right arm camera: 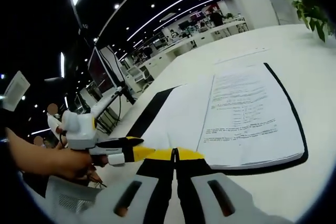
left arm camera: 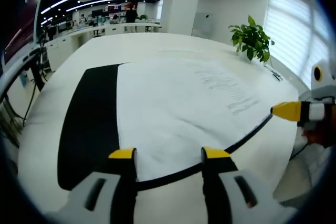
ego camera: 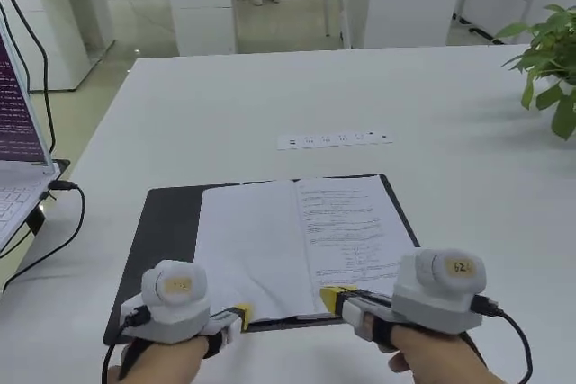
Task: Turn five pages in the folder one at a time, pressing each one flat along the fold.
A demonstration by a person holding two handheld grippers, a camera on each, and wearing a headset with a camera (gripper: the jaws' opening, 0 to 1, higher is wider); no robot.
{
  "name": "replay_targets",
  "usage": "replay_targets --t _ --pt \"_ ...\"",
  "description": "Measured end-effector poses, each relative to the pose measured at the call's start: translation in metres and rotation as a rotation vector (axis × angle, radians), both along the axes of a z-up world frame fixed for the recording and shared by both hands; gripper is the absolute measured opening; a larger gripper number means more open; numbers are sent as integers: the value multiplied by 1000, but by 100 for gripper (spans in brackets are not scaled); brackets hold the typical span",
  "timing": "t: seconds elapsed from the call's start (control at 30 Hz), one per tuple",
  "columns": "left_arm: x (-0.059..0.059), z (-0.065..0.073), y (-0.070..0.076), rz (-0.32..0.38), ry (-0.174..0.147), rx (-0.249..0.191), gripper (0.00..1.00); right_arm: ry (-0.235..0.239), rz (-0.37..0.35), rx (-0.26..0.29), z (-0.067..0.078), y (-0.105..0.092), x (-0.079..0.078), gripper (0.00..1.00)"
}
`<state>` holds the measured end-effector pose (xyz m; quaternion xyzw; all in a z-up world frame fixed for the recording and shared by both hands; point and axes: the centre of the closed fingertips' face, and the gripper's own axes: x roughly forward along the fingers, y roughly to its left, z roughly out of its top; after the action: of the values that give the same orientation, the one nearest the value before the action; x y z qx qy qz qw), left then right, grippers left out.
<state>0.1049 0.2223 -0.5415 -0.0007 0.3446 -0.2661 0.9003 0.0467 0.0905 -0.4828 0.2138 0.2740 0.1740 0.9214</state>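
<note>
Left gripper (left arm camera: 168, 155): hanging with jaws spread apart over the near edge of the blank page (ego camera: 243, 249).
Right gripper (right arm camera: 174, 154): pointing, jaws pressed together on nothing, at the near edge of the printed page (ego camera: 351, 231).
Folder (ego camera: 166, 231): lying open near the front of the table (ego camera: 450, 150), just ahead of both grippers.
Beyond: power strip (ego camera: 335, 139) lying past the pages; plant (ego camera: 549, 60) standing far right.

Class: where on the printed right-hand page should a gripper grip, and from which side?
Pinch the printed page at its near outer corner, coming from the right: it lies flat, bound along the fold, so that outer edge looks free.
</note>
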Motion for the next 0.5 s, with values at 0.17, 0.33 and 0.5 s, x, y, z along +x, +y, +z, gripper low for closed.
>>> replay_targets --t 0.17,0.33,0.5 --pt "-9 28 -3 -1 0 -53 56 -23 -66 -40 9 -20 -4 0" --pt "-10 58 2 2 -42 -94 58 -28 -105 -101 17 -41 -9 0" --pt "-18 79 13 7 -57 -93 66 -43 -113 -145 27 -56 -17 16"
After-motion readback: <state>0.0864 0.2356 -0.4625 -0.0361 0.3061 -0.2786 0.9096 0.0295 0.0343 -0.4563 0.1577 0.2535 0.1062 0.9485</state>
